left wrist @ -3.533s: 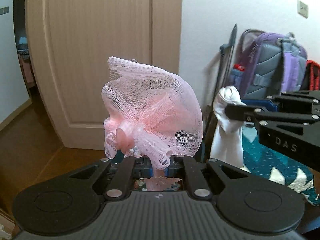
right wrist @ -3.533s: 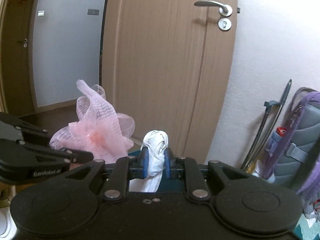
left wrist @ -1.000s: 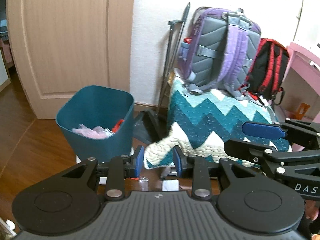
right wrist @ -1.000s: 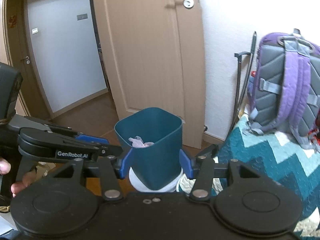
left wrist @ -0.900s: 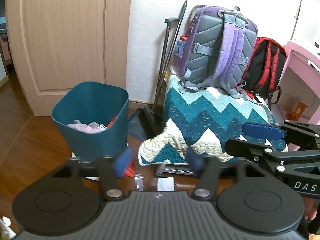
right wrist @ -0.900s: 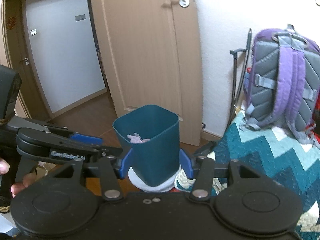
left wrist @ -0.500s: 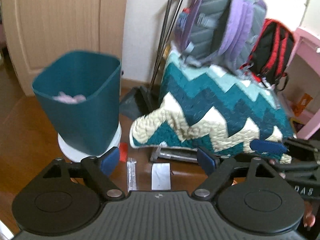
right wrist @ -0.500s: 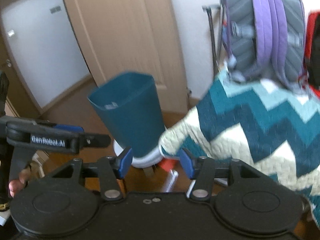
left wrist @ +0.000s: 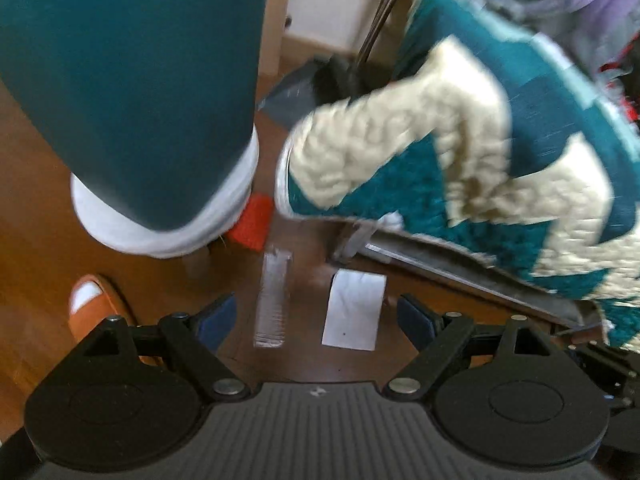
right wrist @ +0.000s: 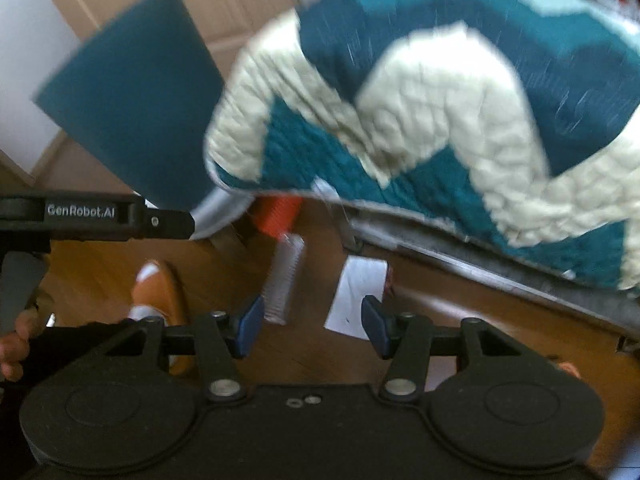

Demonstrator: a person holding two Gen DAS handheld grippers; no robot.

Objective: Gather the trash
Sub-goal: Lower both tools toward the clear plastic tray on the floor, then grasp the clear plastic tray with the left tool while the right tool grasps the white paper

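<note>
On the wooden floor lie a clear ribbed plastic strip (left wrist: 273, 298) (right wrist: 285, 278), a white paper slip (left wrist: 354, 309) (right wrist: 357, 297) and a red ribbed piece (left wrist: 252, 221) (right wrist: 277, 210) by the bin's base. The teal trash bin (left wrist: 128, 80) (right wrist: 128, 96) stands on a white base, upper left. My left gripper (left wrist: 316, 320) is open wide and empty, just above the strip and paper. My right gripper (right wrist: 313, 324) is open and empty, over the paper. The left gripper's side also shows in the right wrist view (right wrist: 120, 216).
A teal and cream zigzag quilt (left wrist: 480, 152) (right wrist: 440, 100) hangs over a low bed frame on the right. A grey dustpan (left wrist: 296, 92) leans by the wall. An orange slipper (left wrist: 96, 304) (right wrist: 158, 296) is at the lower left.
Both grippers dropped the pink net and white cloth into the bin, then opened and tilted down towards the floor. The strip and paper are now close below them.
</note>
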